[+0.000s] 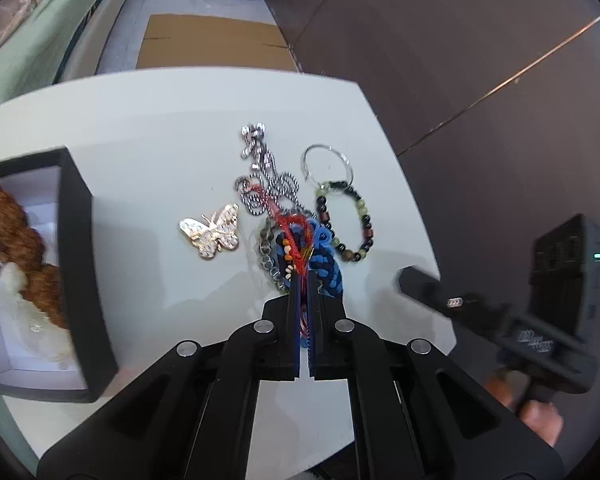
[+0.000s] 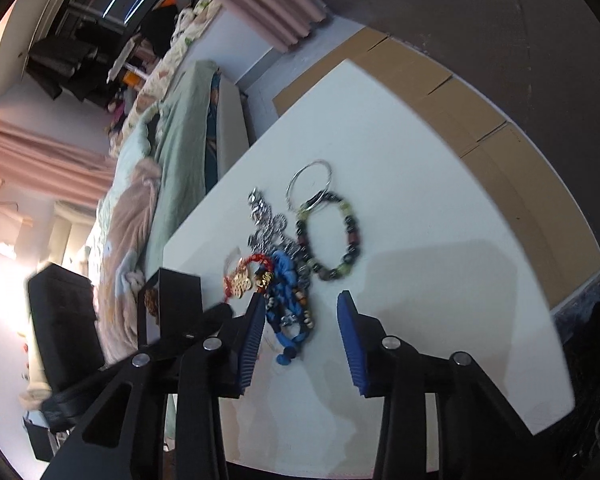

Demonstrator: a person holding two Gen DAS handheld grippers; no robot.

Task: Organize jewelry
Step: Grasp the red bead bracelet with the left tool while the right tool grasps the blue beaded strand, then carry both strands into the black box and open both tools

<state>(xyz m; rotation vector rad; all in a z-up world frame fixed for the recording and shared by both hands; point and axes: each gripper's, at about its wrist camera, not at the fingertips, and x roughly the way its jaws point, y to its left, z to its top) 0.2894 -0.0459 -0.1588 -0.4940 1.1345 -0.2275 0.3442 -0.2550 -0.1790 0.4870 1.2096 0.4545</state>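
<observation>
A pile of jewelry lies on the white table point(image 1: 140, 128). My left gripper point(image 1: 302, 280) is shut on a red cord bracelet point(image 1: 296, 236) that lies over a blue braided bracelet point(image 1: 324, 256). Beside them are a gold butterfly brooch point(image 1: 214, 232), a silver chain point(image 1: 266, 176), a green and black bead bracelet point(image 1: 348, 220) and a thin silver ring point(image 1: 326, 164). A black box point(image 1: 76, 256) at the left holds a brown braided piece point(image 1: 16, 232). My right gripper point(image 2: 302, 300) is open above the blue bracelet point(image 2: 288, 300), near the bead bracelet point(image 2: 332, 236).
Flat cardboard point(image 1: 216, 42) lies on the floor beyond the table. A bed with green bedding point(image 2: 180, 128) stands along the table's left side. A dark wall point(image 1: 480, 60) is at the right. The black box also shows in the right wrist view point(image 2: 180, 296).
</observation>
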